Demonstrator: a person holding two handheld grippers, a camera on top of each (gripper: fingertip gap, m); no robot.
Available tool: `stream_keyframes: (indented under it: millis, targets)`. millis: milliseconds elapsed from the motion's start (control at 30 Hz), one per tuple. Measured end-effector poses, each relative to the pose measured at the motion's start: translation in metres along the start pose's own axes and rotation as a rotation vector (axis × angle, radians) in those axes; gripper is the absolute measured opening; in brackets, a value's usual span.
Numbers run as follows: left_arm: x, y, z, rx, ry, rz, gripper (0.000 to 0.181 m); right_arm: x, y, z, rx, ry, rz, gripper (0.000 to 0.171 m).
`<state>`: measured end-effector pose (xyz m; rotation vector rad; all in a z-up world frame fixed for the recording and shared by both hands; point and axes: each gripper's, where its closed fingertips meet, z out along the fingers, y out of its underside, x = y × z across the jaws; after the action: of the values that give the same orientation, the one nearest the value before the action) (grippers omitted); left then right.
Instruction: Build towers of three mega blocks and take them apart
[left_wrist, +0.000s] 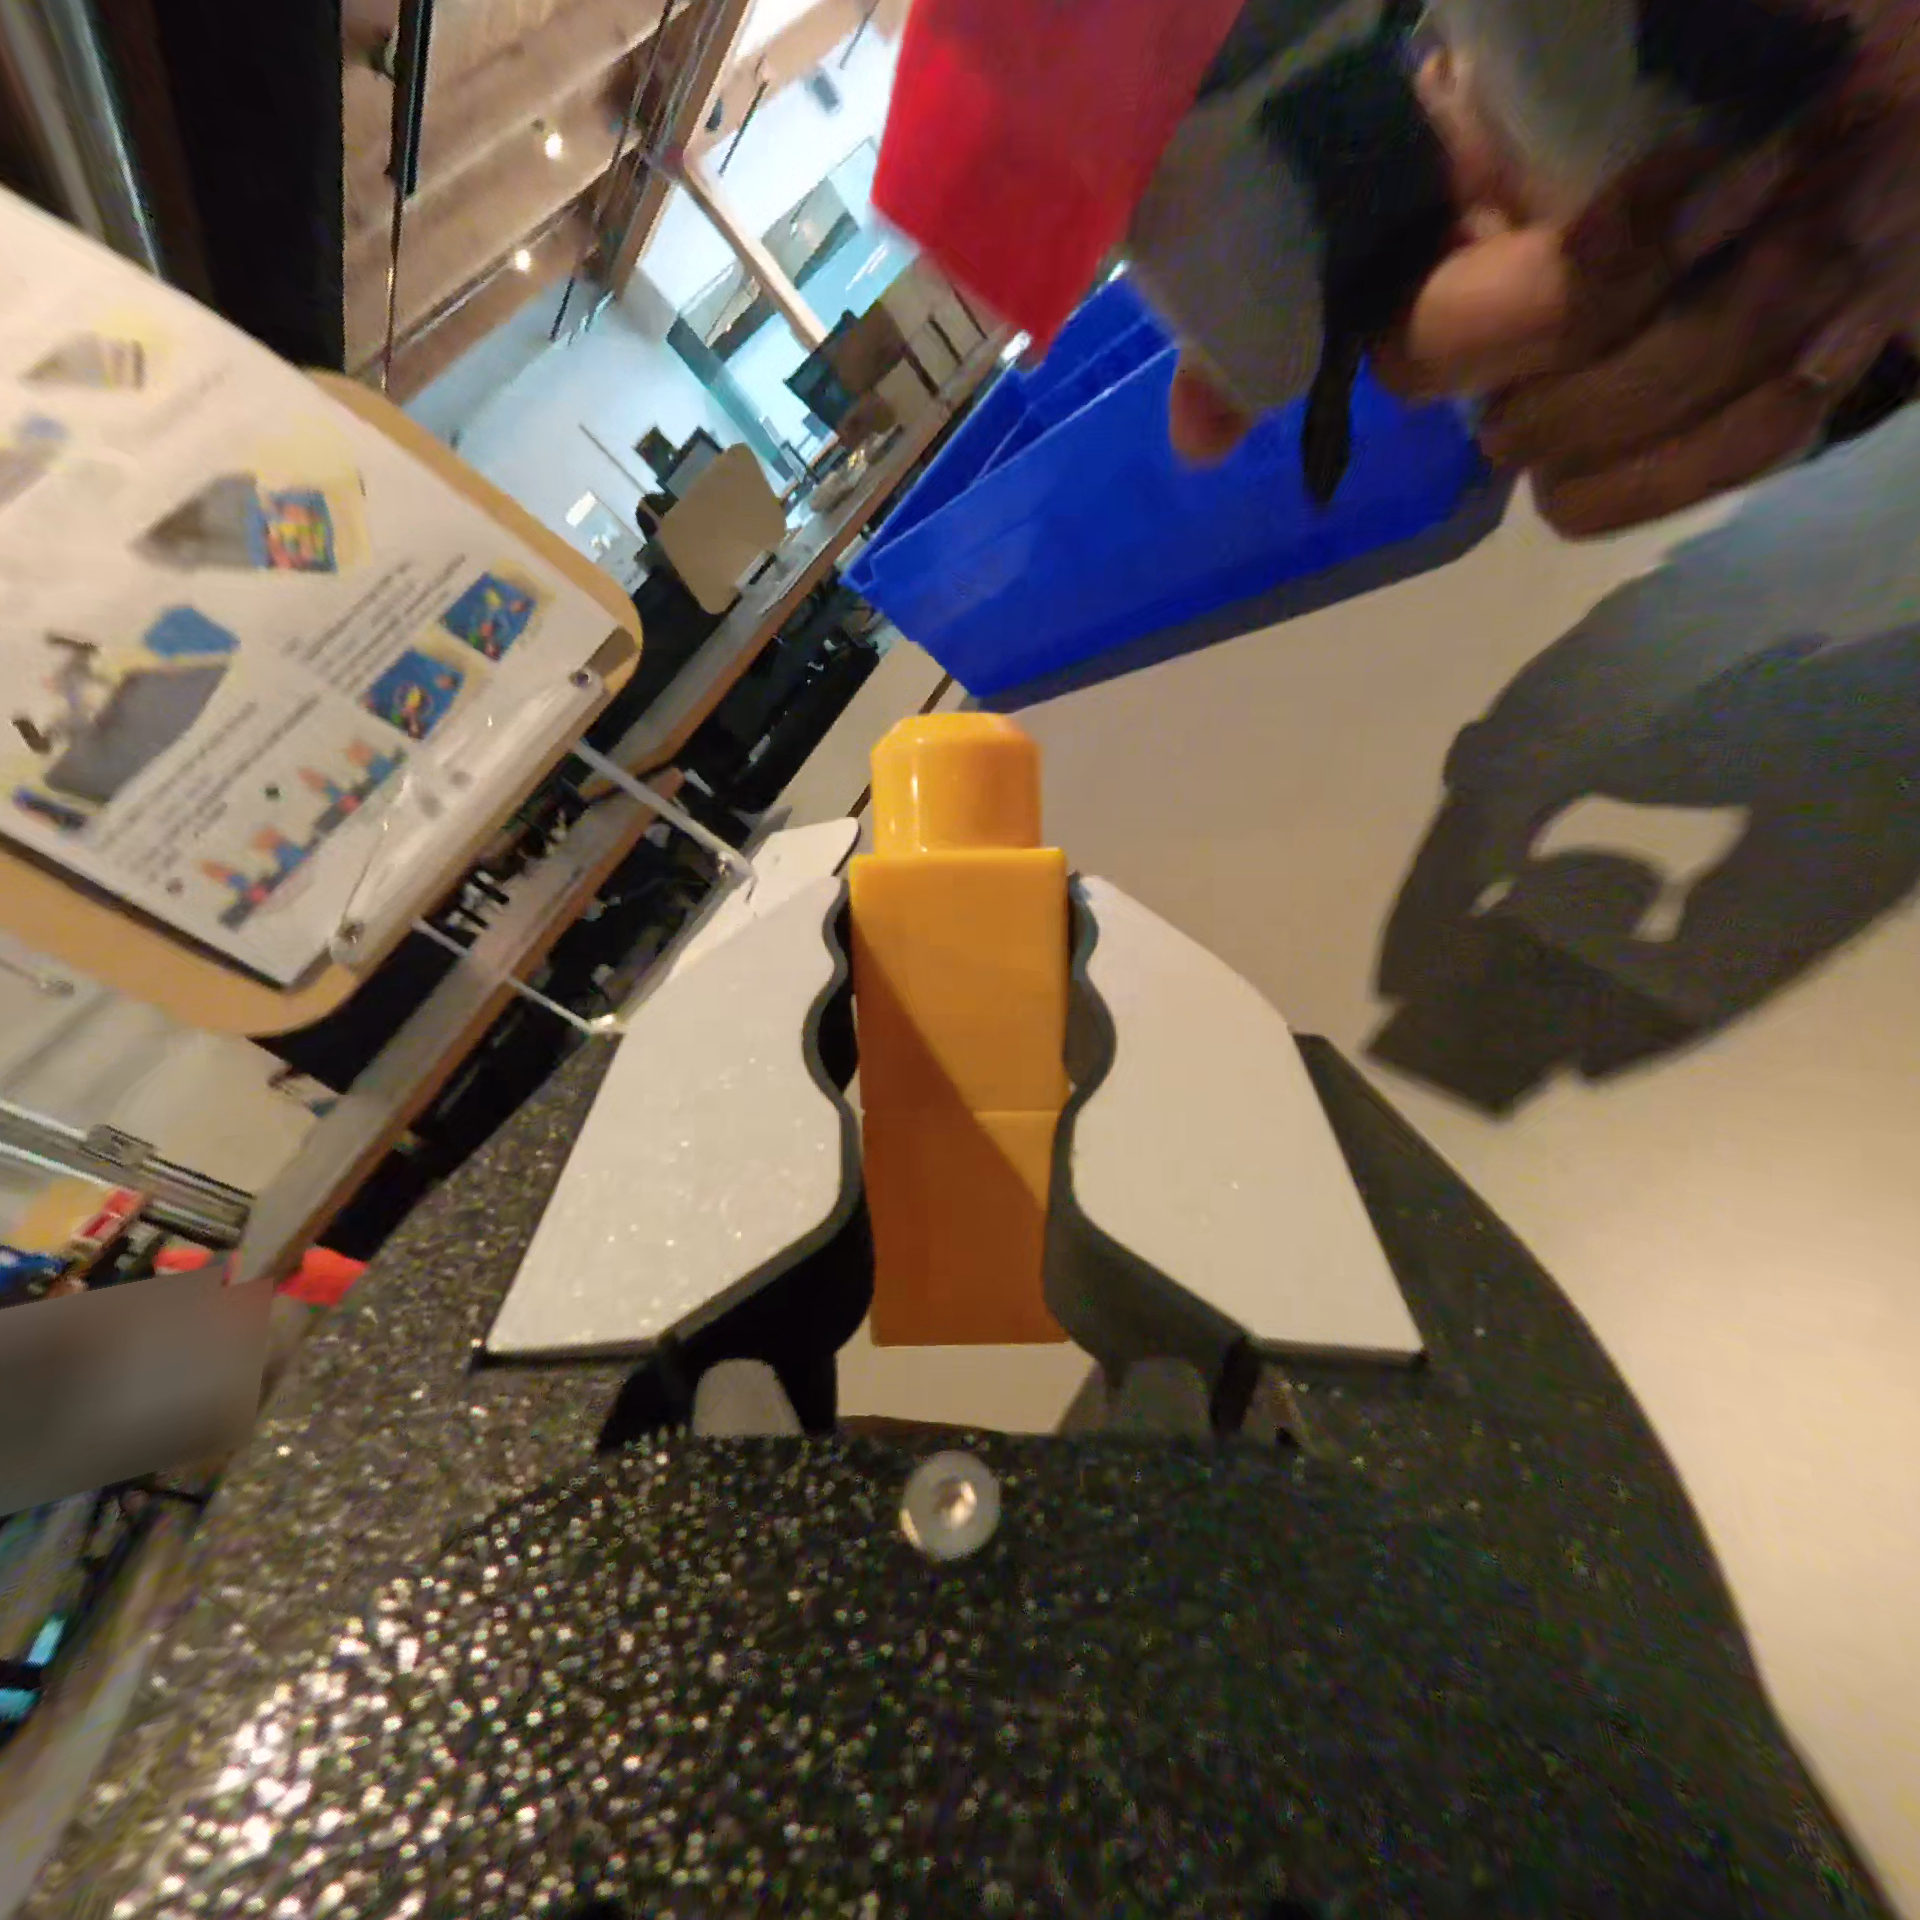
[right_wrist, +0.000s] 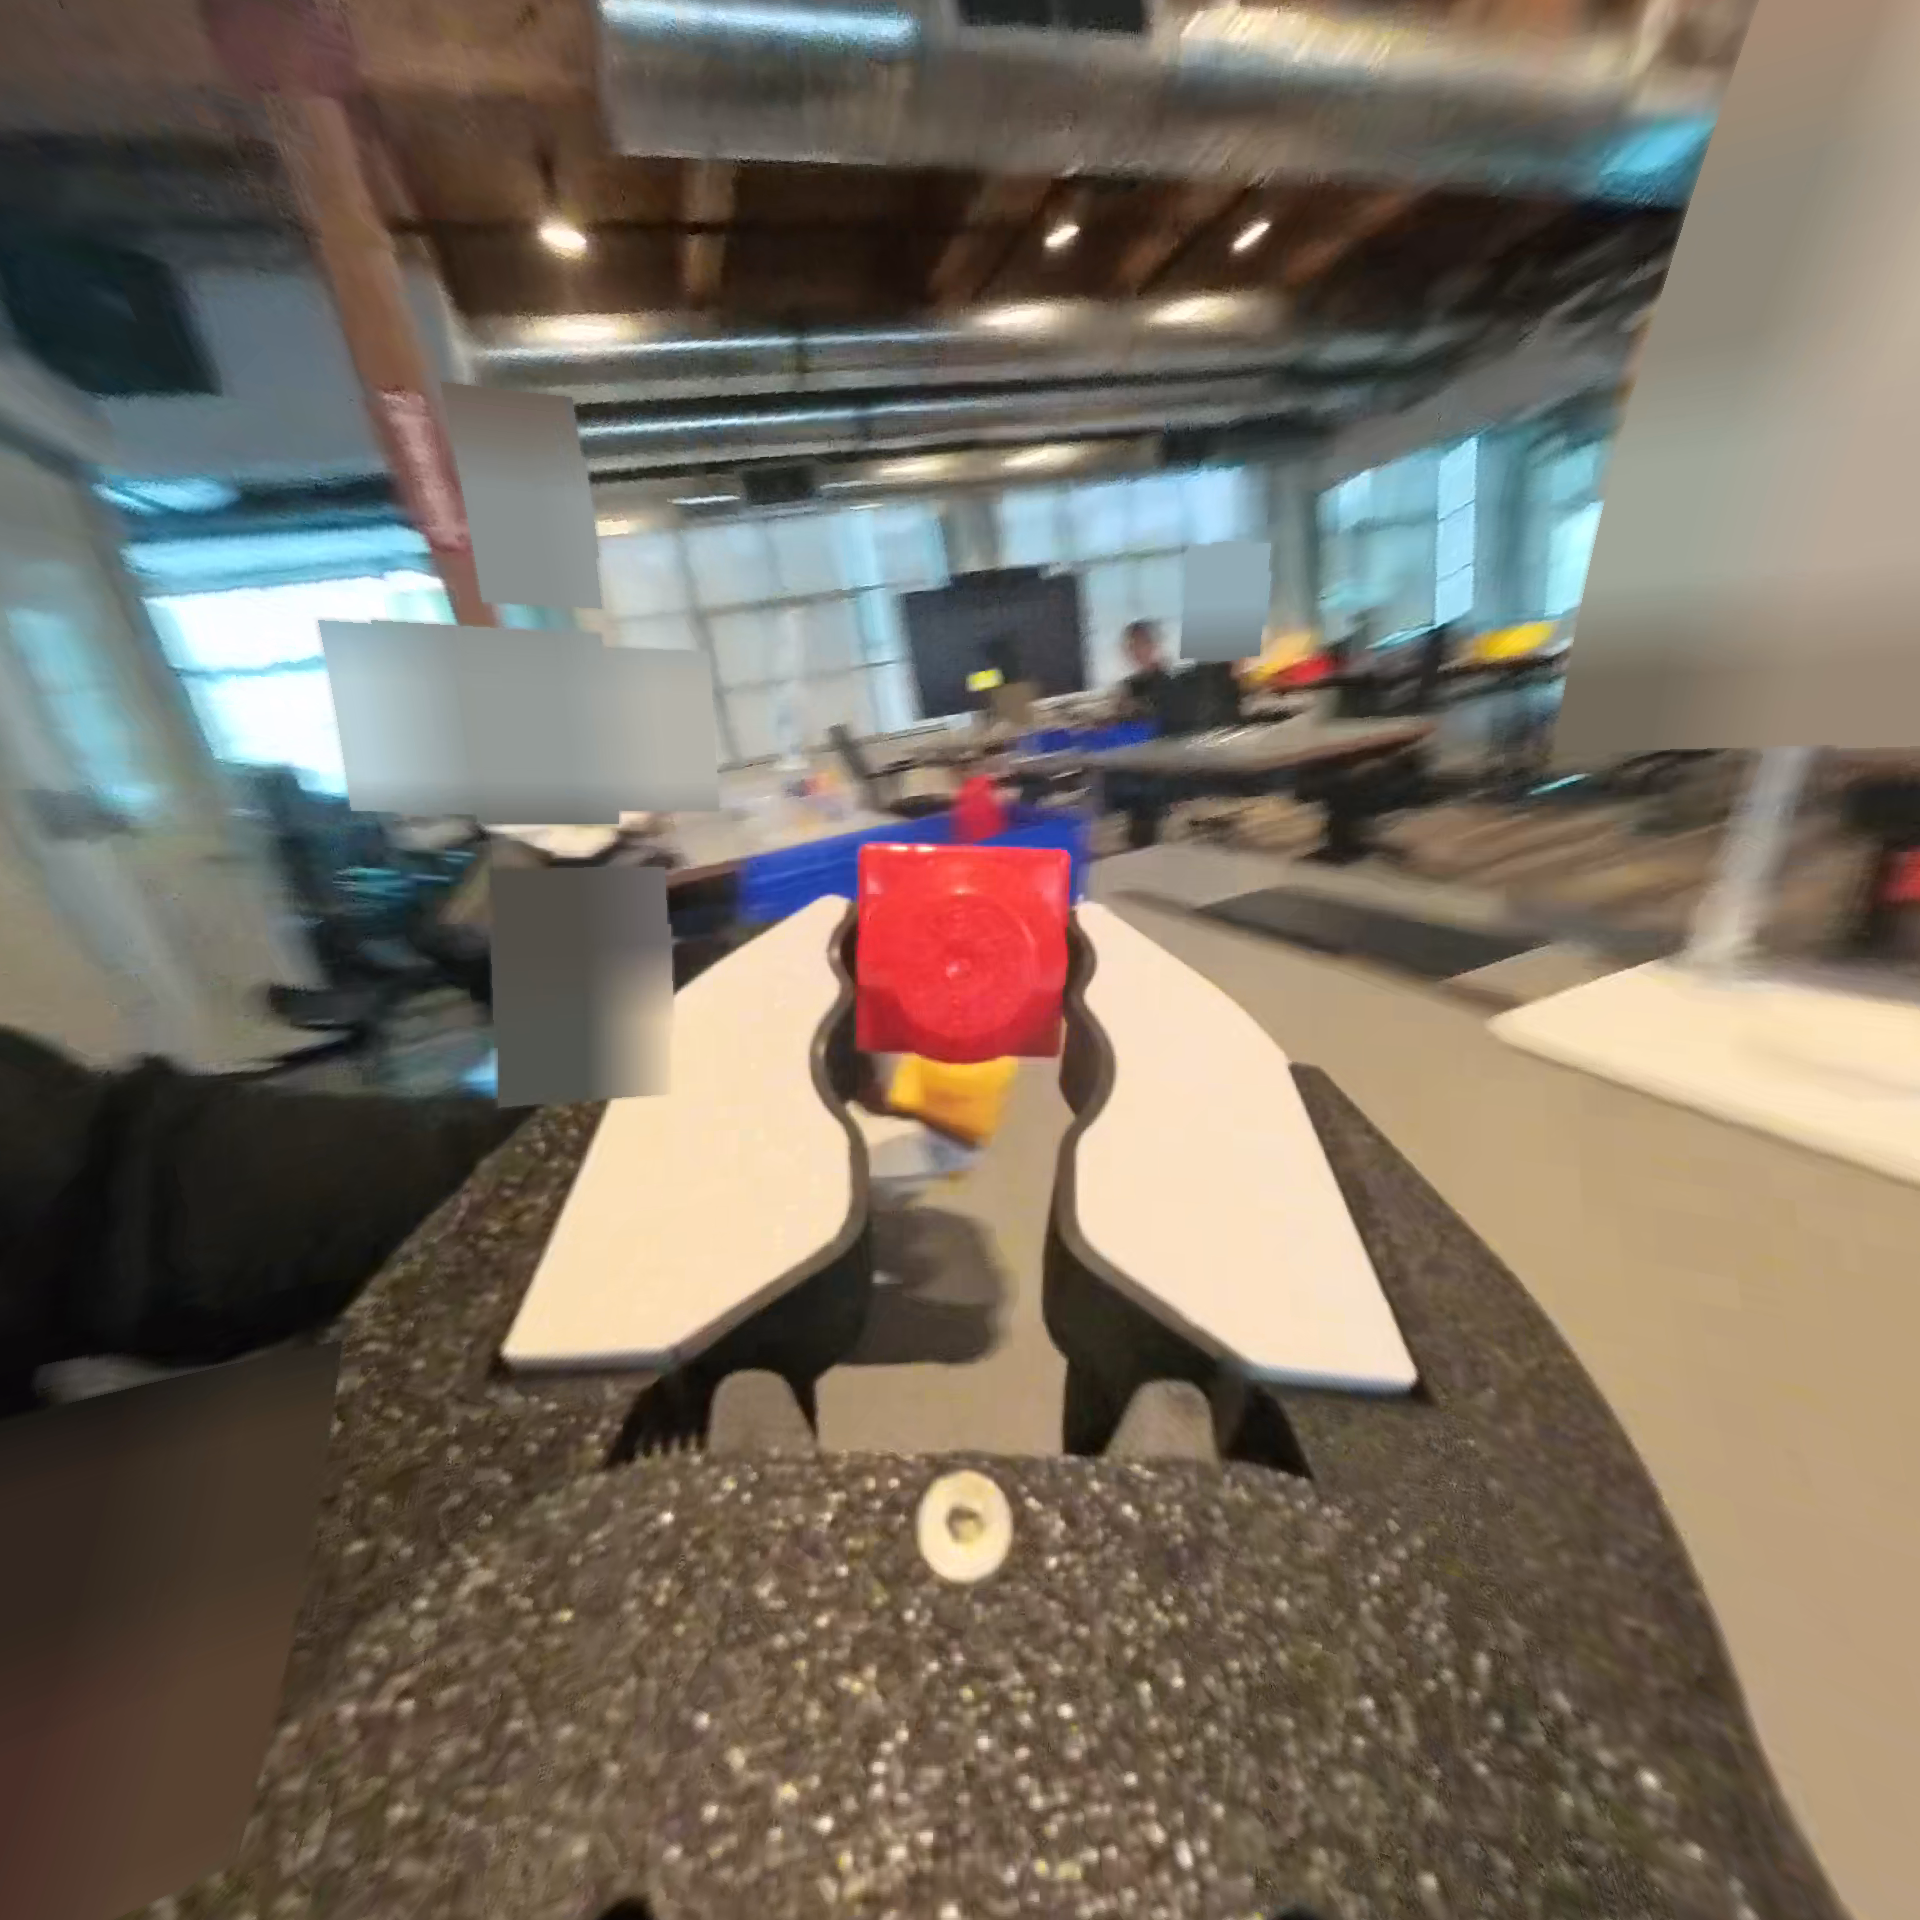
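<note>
At the centre of the left wrist view, the left gripper (left_wrist: 961, 997) is clamping a stack of two orange blocks (left_wrist: 961, 1049), stud pointing up the frame. The right gripper (right_wrist: 961, 966) is squeezing a red block (right_wrist: 961, 951) at its fingertips, centre of its own view. In the upper right of the left view, that red block (left_wrist: 1023, 145) is hanging blurred in front of a blue bin (left_wrist: 1122, 551) that is sitting on the pale table (left_wrist: 1558, 1299).

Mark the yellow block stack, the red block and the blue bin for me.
yellow block stack (left_wrist: 961, 1049): left wrist view, front face between the fingers.
red block (right_wrist: 961, 951): right wrist view, studded top face.
blue bin (left_wrist: 1132, 551): left wrist view, near side wall.
</note>
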<state>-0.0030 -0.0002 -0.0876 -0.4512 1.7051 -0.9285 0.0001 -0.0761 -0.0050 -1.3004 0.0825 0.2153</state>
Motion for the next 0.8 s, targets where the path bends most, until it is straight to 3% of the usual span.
stream_keyframes:
  millis: [100, 200, 333, 500, 600, 700, 800]
  targets:
    - [-0.007, 0.005, -0.004, 0.011, 0.008, -0.062, 0.037, 0.028, -0.046, -0.032, 0.084, 0.29, -0.298, 0.036]
    - [-0.003, 0.004, -0.002, 0.002, 0.008, -0.012, 0.036, 0.078, -0.084, -0.089, 0.078, 0.681, -0.491, 0.036]
    - [0.014, 0.004, 0.004, -0.015, 0.048, 0.056, 0.036, 0.159, -0.076, -0.159, -0.16, 1.016, -0.383, 0.036]
    - [0.021, 0.005, 0.008, -0.03, 0.07, 0.081, 0.037, 0.215, -0.025, -0.179, -0.505, 1.084, -0.262, 0.039]
    - [0.018, 0.007, 0.007, -0.033, 0.064, 0.066, 0.037, 0.223, -0.01, -0.175, -0.595, 1.091, -0.272, 0.054]
    - [0.014, 0.007, 0.006, -0.032, 0.059, 0.048, 0.036, 0.216, -0.02, -0.168, -0.522, 1.084, -0.304, 0.06]
    - [0.014, 0.006, 0.005, -0.031, 0.058, 0.041, 0.036, 0.196, -0.046, -0.154, -0.337, 1.015, -0.335, 0.059]
